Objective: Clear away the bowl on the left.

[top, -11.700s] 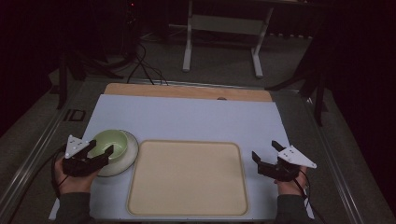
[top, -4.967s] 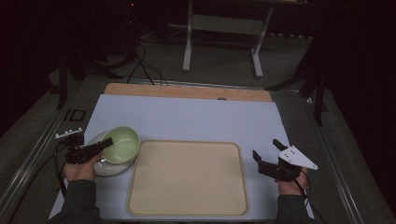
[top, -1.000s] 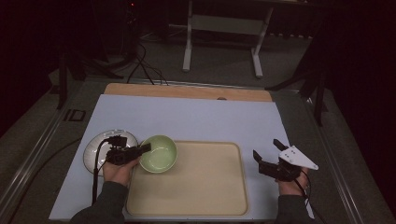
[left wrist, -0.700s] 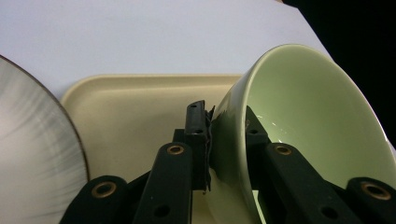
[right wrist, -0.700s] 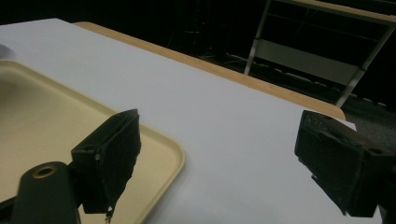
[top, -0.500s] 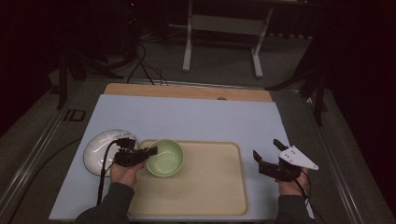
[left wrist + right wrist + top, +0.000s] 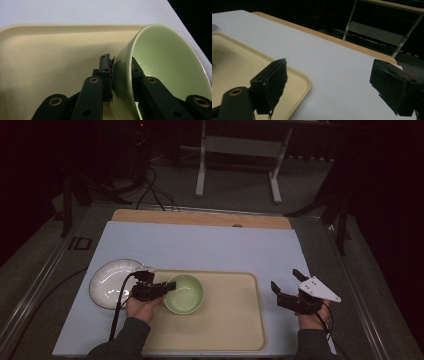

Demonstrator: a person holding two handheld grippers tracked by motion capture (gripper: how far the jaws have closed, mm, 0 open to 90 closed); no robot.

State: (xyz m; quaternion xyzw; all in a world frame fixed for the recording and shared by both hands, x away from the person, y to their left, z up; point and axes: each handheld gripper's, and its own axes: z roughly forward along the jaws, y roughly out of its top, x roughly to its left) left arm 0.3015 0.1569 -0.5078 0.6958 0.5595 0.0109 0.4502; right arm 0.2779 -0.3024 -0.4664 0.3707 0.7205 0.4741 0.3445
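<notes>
**Green bowl held by its rim over the tray's left end**

The left gripper has its jaws clamped on the rim of the green bowl, one jaw outside the wall and the other inside, as the left gripper view makes plain: the bowl stands between the two black jaws, its wall pinched. In that view the bowl is tilted, its mouth turned sideways. From the high view the bowl sits over the left end of the beige tray, close to the tray's left rim and nearer its far edge than its near one. Whether the bowl's base touches the tray I cannot tell.

A white plate lies on the pale blue mat just off the tray's left rim, beside the left hand.

The right gripper hangs beyond the tray's right rim, near the mat's right edge. Its jaws stand wide apart with nothing between them; the right gripper view shows the tray's corner below the left jaw
</notes>
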